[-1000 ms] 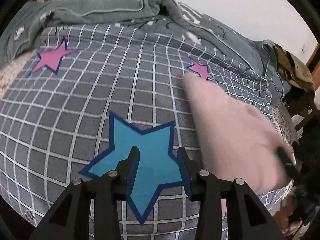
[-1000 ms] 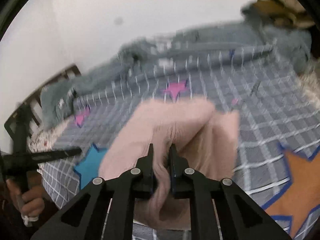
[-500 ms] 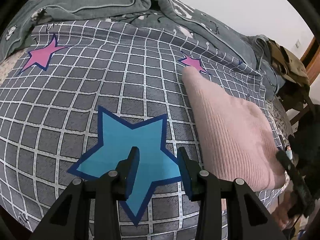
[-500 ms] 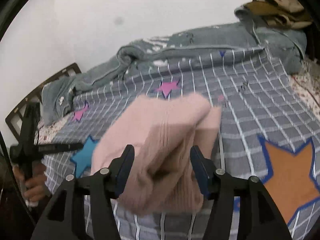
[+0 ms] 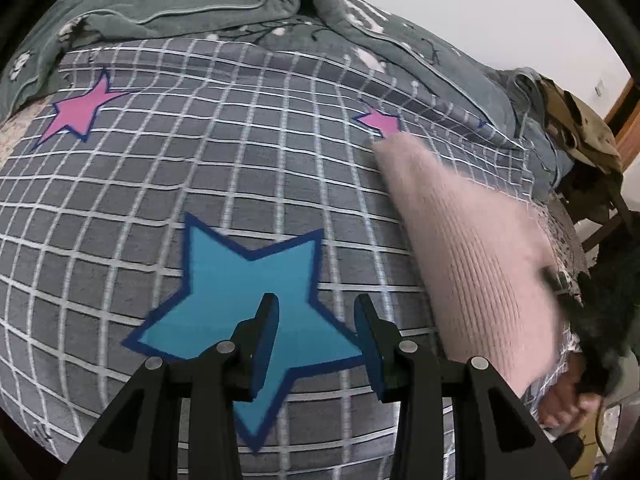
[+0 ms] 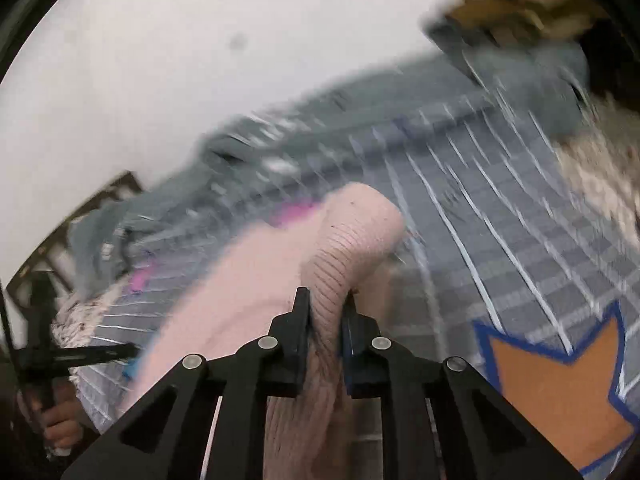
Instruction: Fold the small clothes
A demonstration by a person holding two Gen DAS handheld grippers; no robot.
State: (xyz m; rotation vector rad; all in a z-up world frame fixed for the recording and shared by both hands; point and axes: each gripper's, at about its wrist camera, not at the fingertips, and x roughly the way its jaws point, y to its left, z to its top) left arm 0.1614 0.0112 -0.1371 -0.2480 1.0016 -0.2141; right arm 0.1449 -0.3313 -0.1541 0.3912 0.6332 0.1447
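Observation:
A folded pink knit garment [image 5: 468, 248] lies on the grey checked bed cover [image 5: 224, 160] at the right in the left wrist view. My left gripper [image 5: 316, 312] is open and empty above a blue star print [image 5: 240, 280], left of the garment. My right gripper [image 6: 326, 304] is shut on a thick fold of the pink garment [image 6: 352, 236], which bulges up between the fingers; this view is blurred by motion. The left gripper also shows in the right wrist view [image 6: 100, 354] at the far left.
A crumpled grey-green blanket [image 5: 240, 12] lies along the far side of the bed against a white wall. A brown garment heap [image 5: 580, 128] sits on a wooden chair at the right. An orange star print [image 6: 560, 392] marks the cover near the right gripper.
The right gripper, open around the pink garment half a second ago, has shut on a fold of it and is moving fast. The left gripper has stayed open over the blue star.

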